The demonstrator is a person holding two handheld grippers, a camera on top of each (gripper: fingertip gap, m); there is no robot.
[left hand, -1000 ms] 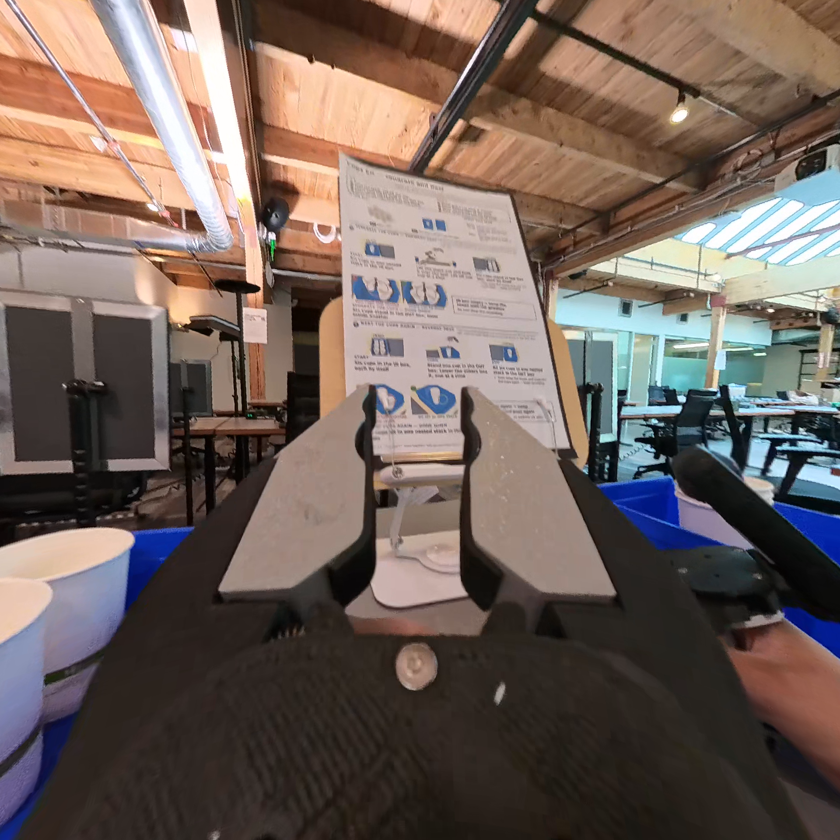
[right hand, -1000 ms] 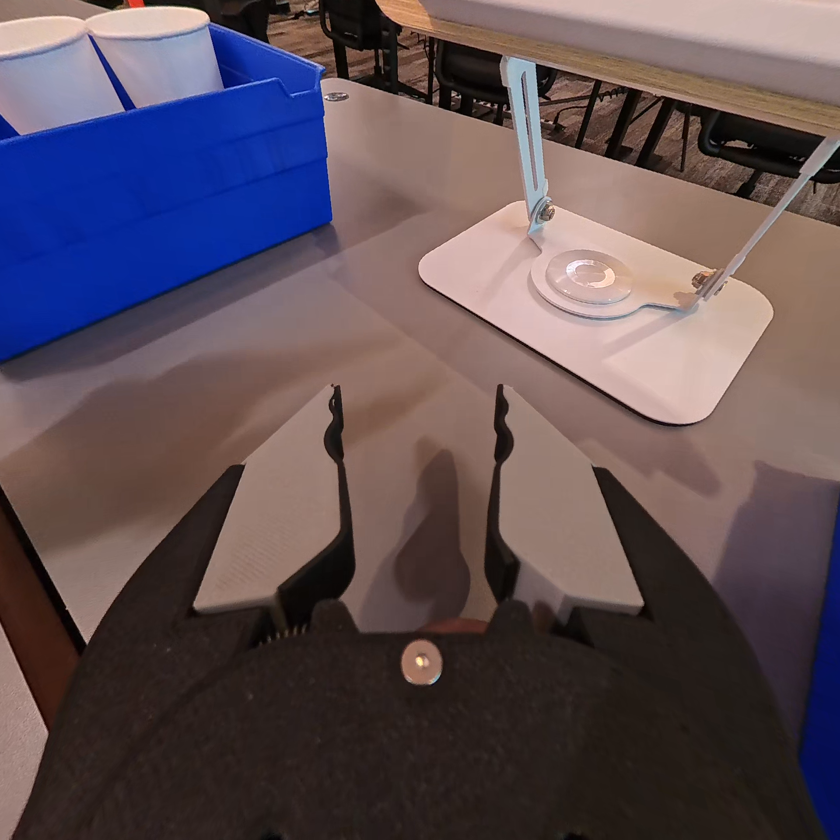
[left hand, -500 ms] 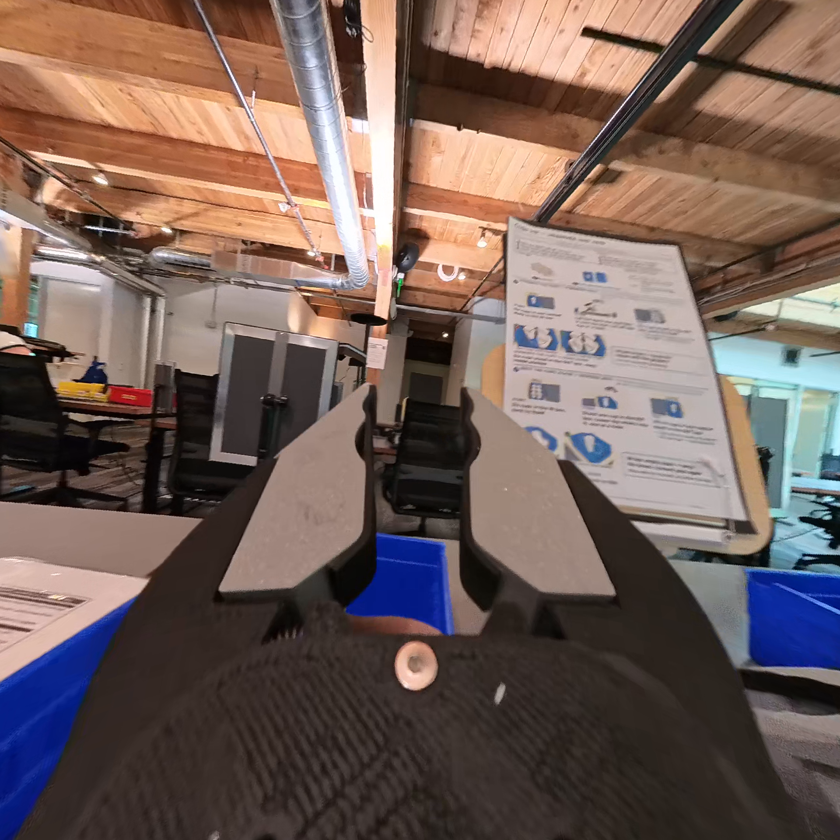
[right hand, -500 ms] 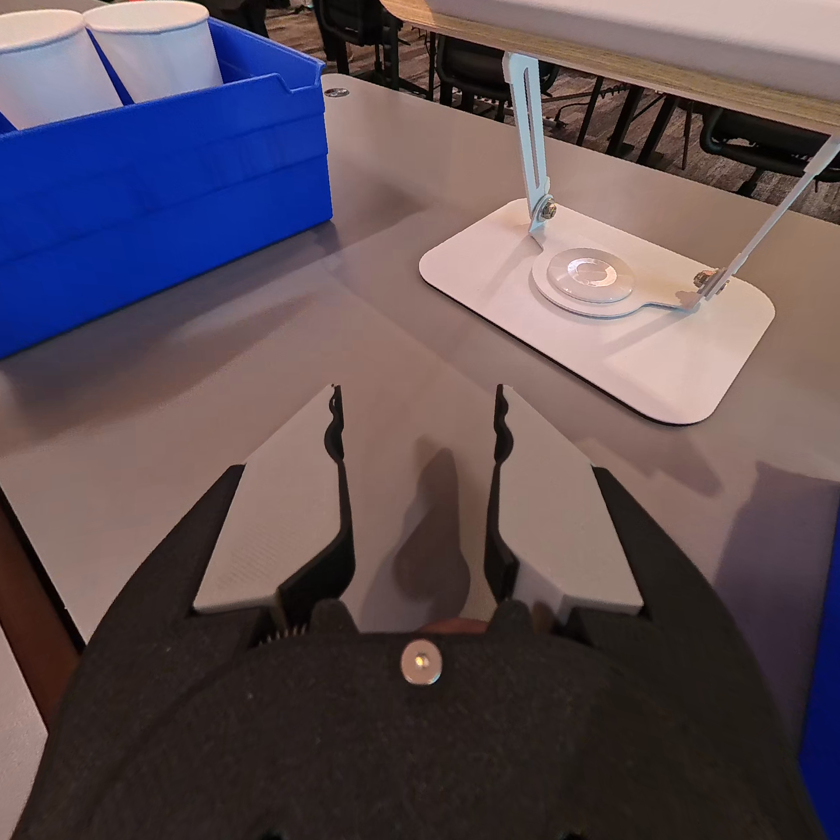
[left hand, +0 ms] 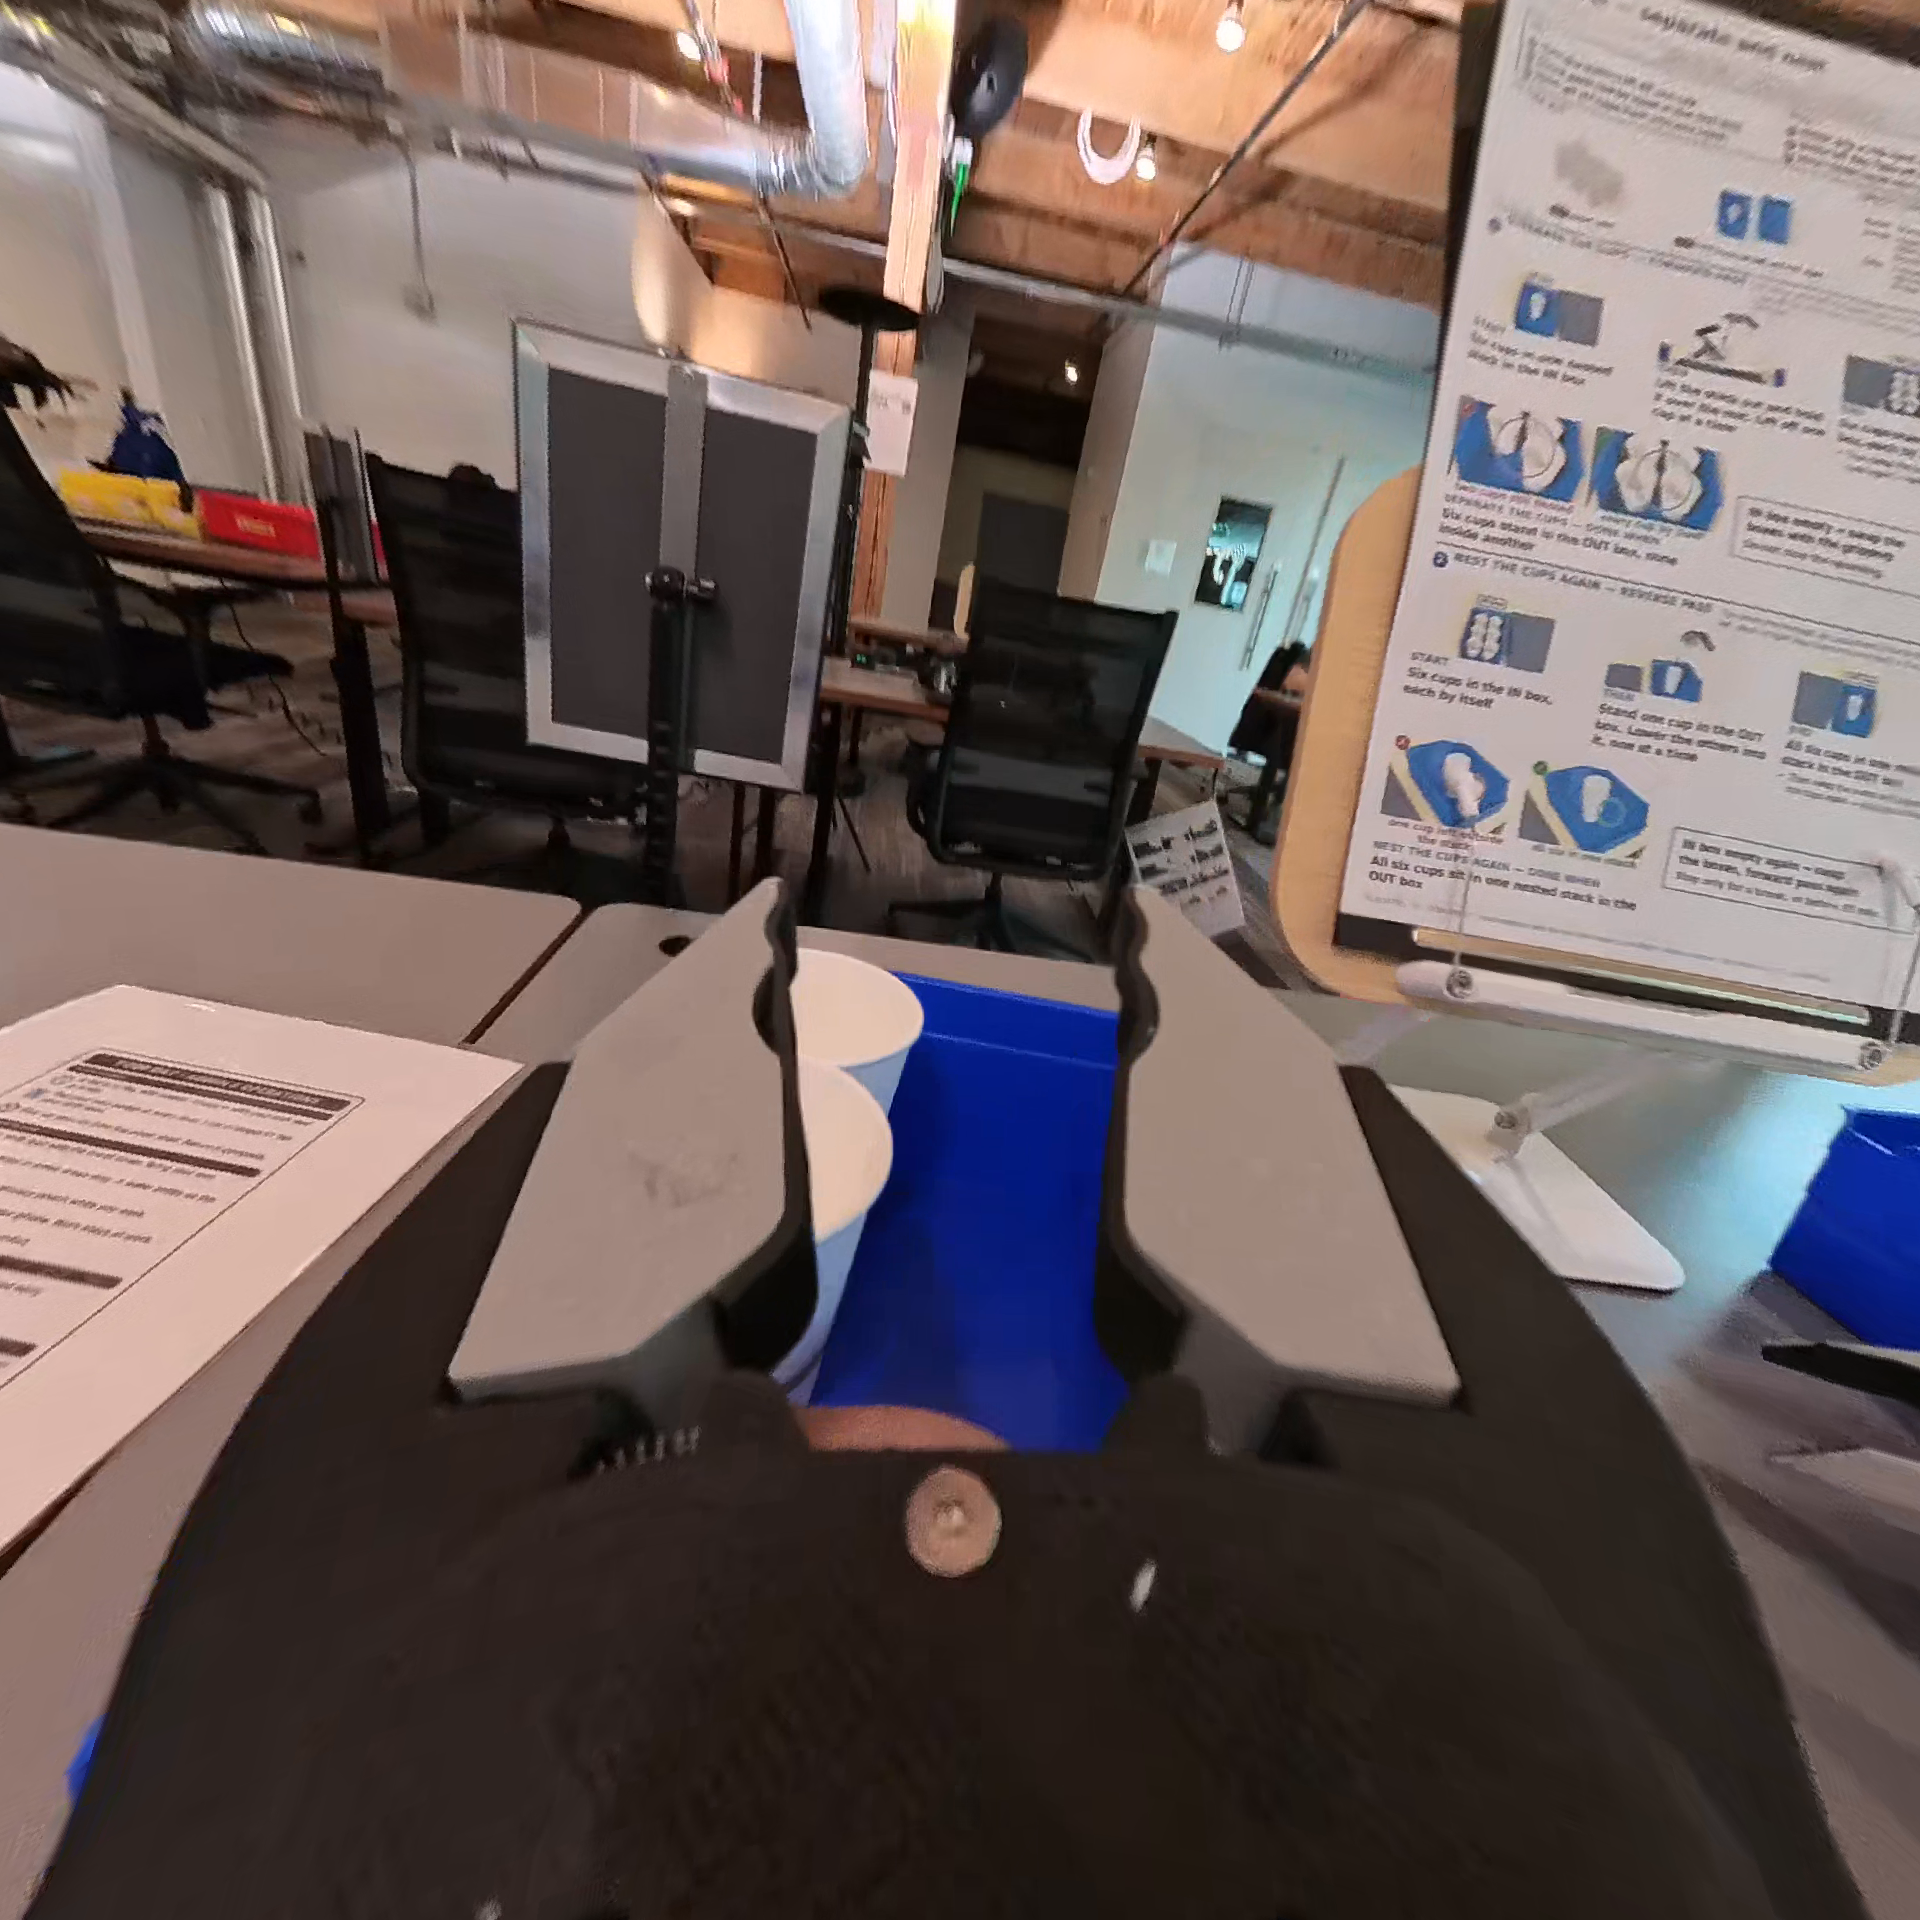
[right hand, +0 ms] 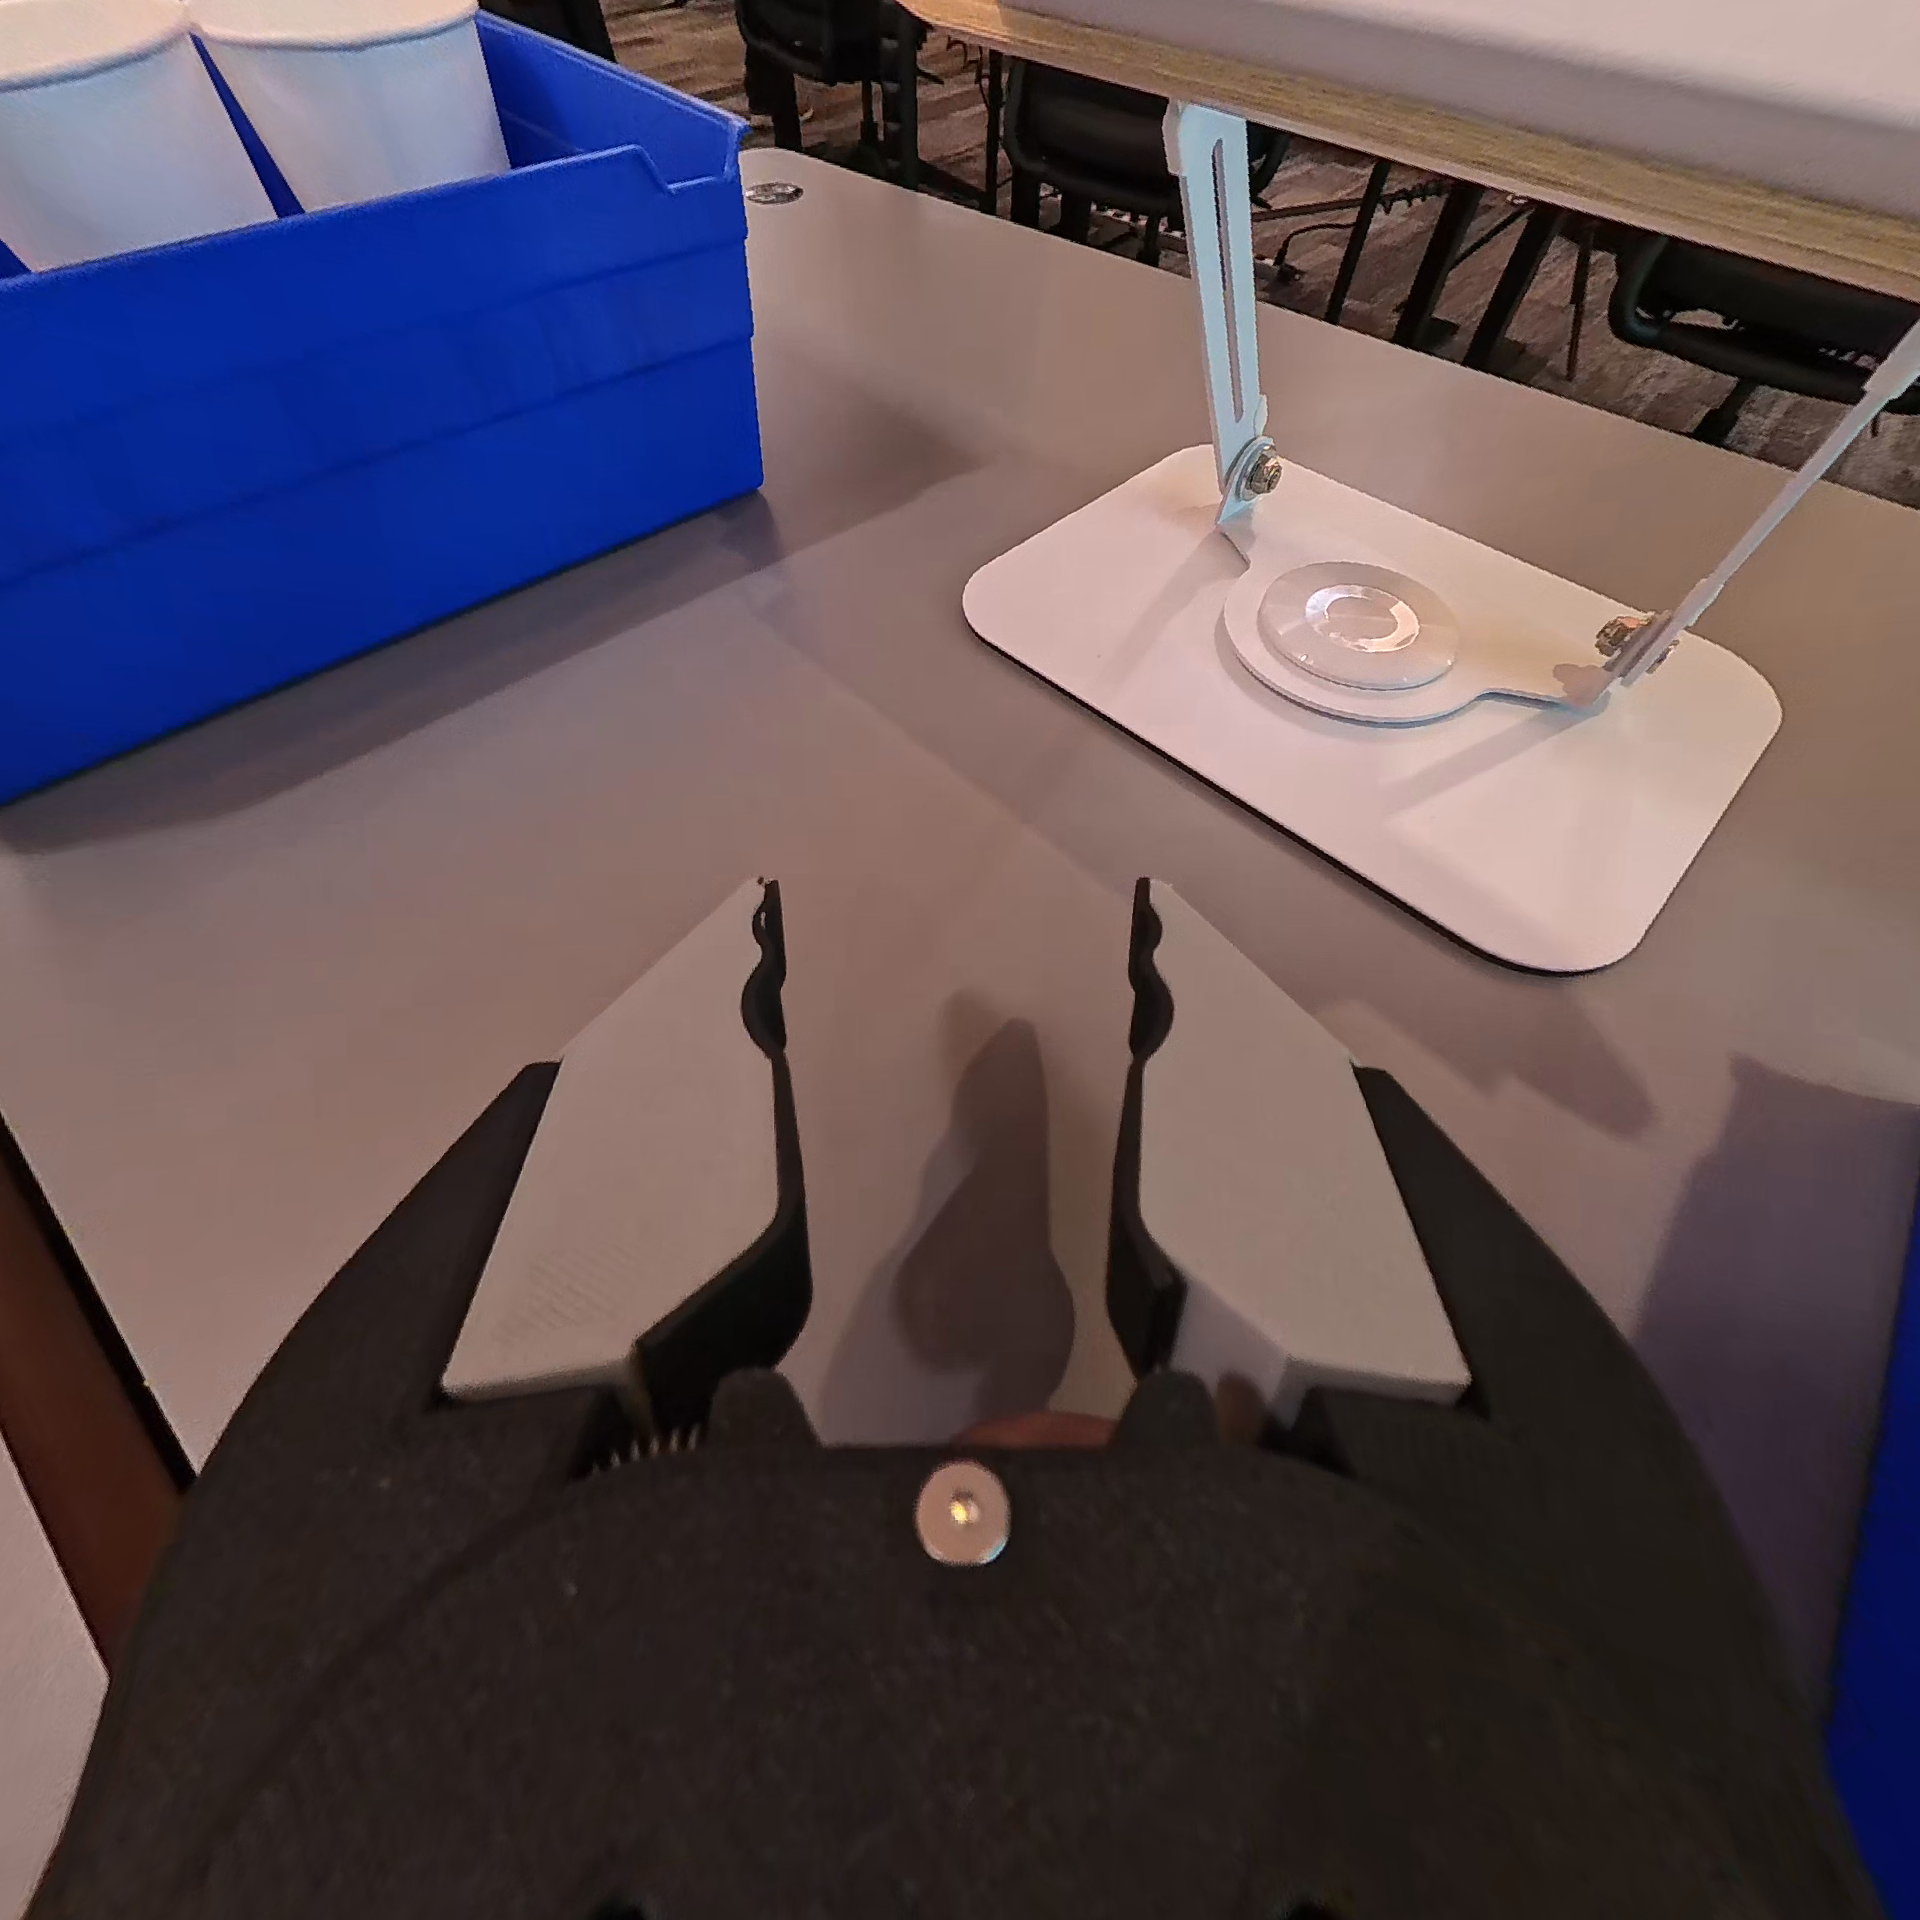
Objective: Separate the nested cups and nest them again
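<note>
My left gripper (left hand: 951,935) is open and empty, held above a blue bin (left hand: 997,1132). Two white paper cups (left hand: 847,1122) stand in that bin, partly hidden behind my left finger. My right gripper (right hand: 951,904) is open and empty, hovering low over the grey table (right hand: 520,831). In the right wrist view the same blue bin (right hand: 364,395) sits at the far left with two white cups (right hand: 353,104) standing side by side in it.
A white stand base (right hand: 1371,707) holds an instruction board (left hand: 1683,499) at the right. A printed sheet (left hand: 156,1195) lies on the table at the left. A second blue bin (left hand: 1860,1236) shows at the right edge. Office chairs and desks stand behind. Some 35 cm of space lies between my two pairs of fingers.
My left gripper has swung left and tipped down toward the blue bin, and its jaws have opened wider. My right gripper has stayed nearly still over the table.
</note>
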